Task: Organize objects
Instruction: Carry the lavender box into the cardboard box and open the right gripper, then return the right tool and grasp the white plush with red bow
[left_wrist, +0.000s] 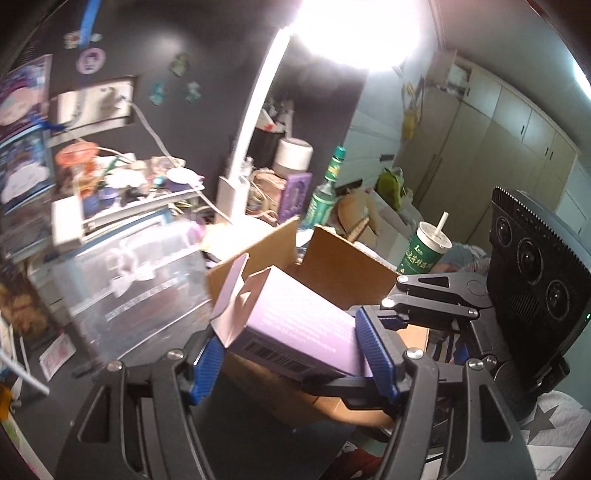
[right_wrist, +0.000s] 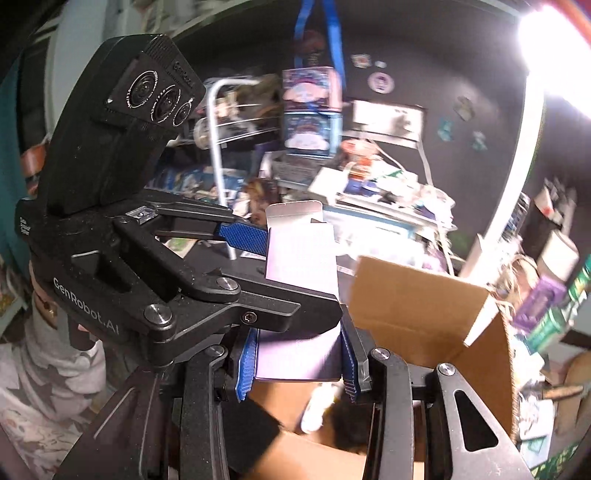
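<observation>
Both grippers pinch the same lilac carton (left_wrist: 295, 325): the left gripper (left_wrist: 295, 363) has its jaws pressed on its sides, the right gripper (right_wrist: 299, 360) likewise. The carton, end flap open, hangs over the open cardboard box (right_wrist: 424, 306) on the cluttered bench (left_wrist: 55, 391)

Left wrist view looks close along its fingers, facing the cluttered desk (left_wrist: 122, 258) and wardrobe beyond. Right wrist view faces the same clutter from the other side; both share the purple carton (left_wrist: 295, 325) (right_wrist: 299, 254) and cardboard box (left_wrist: 351, 269) (right_wrist: 413, 295).
</observation>
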